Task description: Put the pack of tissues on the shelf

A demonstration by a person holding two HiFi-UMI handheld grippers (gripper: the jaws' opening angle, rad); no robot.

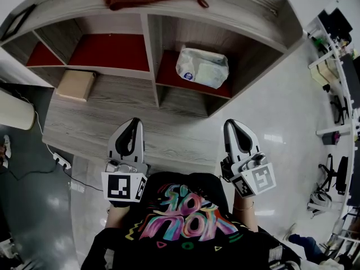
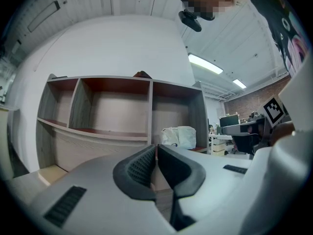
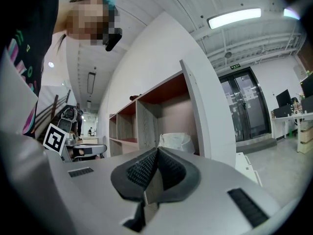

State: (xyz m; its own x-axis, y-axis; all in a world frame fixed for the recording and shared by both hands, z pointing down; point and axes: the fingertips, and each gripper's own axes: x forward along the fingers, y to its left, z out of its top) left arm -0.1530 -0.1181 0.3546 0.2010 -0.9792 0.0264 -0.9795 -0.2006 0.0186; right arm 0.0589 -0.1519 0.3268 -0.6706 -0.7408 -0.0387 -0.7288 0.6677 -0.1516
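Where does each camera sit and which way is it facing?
Head view: on the head, steeply down at shelf, pack, left gripper, right gripper; shirt shows.
Left gripper view: on that gripper, level along shut jaws toward shelf; shirt upper right.
Right gripper view: likewise, shelf seen obliquely; shirt upper left.
All share the pack, right compartment.

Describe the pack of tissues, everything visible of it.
The pack of tissues is a soft, plump white bundle in crinkled, glossy plastic wrap, with a blue mark near one end. It lies flat and slightly askew in the right-hand compartment of the shelf, resting on that compartment's red board. Only the board appears to touch it; it seems clear of the side walls.
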